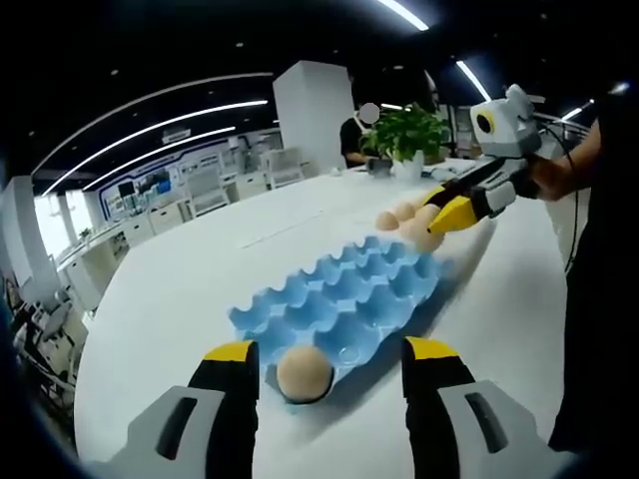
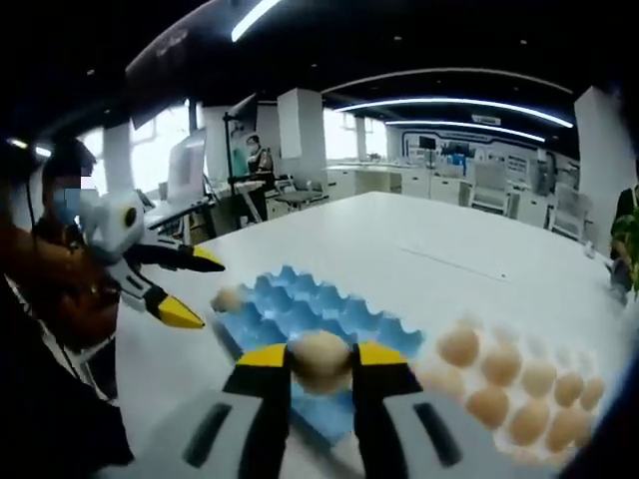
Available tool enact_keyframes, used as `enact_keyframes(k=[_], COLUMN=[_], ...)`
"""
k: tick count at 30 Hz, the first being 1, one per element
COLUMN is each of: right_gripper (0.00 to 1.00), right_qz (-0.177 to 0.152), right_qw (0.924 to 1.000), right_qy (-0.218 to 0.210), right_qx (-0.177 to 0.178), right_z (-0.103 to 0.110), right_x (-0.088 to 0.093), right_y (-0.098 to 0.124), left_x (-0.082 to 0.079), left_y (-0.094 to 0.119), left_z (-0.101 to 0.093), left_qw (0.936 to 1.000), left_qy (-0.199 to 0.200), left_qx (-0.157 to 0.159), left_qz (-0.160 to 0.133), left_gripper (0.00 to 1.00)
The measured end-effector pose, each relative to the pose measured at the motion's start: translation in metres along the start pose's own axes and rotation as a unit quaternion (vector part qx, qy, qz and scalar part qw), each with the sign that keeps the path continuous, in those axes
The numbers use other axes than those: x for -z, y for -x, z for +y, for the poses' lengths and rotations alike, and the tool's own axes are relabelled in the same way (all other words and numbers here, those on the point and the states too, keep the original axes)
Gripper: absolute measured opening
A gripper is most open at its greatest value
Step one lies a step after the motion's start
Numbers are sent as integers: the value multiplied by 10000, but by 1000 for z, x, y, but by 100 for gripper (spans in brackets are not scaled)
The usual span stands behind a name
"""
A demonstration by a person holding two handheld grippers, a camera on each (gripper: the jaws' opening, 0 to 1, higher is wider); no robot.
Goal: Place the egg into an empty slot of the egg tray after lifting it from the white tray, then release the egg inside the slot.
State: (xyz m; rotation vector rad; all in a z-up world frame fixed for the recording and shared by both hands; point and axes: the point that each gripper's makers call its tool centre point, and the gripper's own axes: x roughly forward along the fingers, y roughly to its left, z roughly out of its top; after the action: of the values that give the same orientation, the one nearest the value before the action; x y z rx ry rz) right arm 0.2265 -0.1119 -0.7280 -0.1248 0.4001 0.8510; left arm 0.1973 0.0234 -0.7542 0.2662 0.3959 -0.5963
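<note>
My right gripper (image 2: 321, 357) is shut on a tan egg (image 2: 319, 363), held just above the near end of the blue egg tray (image 2: 300, 311). One egg (image 2: 228, 298) sits in a slot at the tray's far left corner. The white tray (image 2: 599, 424) with several eggs lies to the right. My left gripper (image 1: 329, 351) is open, its jaws either side of the blue egg tray's (image 1: 349, 289) near end, where that egg (image 1: 305, 372) rests in a slot. The right gripper (image 1: 439, 212) hovers at the tray's far end beside more eggs (image 1: 391, 220).
The trays lie on a long white table (image 1: 180, 289). A potted green plant (image 1: 404, 135) stands at its far end. A person's dark sleeve (image 1: 609, 299) runs along the right edge. The left gripper (image 2: 195, 289) hangs open over the table's left side.
</note>
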Motion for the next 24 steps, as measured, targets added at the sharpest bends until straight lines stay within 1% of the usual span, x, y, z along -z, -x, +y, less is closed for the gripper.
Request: enact_keyframes(k=[6,10,15,18,22,24], right_gripper=[22,23,23,23,23,23], right_qz=[6,-3,95,88,140,184], right_qw=[9989,9970,9949,9938,9918,9909], right_qy=[137,273,332,414,539,589], right_qx=[-454,-722,-946,-1029,-1151,-1199], right_z=[29,47,59,66,73,76], right_x=[-6,-10,-9,-12,-11,-10], right_y=[-28,-45,-60,-68,-79,-84], left_x=[2,3,4,6,7,8], left_y=[0,1,2,1,0,0], left_z=[1,3,5,6,7,6], left_qw=[10000,9999,9999,9998,9997,9996], left_qy=[-15,13,3,60,108,128], left_qx=[10,-12,-9,-14,-23,14], left_qz=[49,104,135,180,231,252], left_gripper=[57,62,63,68,78,80])
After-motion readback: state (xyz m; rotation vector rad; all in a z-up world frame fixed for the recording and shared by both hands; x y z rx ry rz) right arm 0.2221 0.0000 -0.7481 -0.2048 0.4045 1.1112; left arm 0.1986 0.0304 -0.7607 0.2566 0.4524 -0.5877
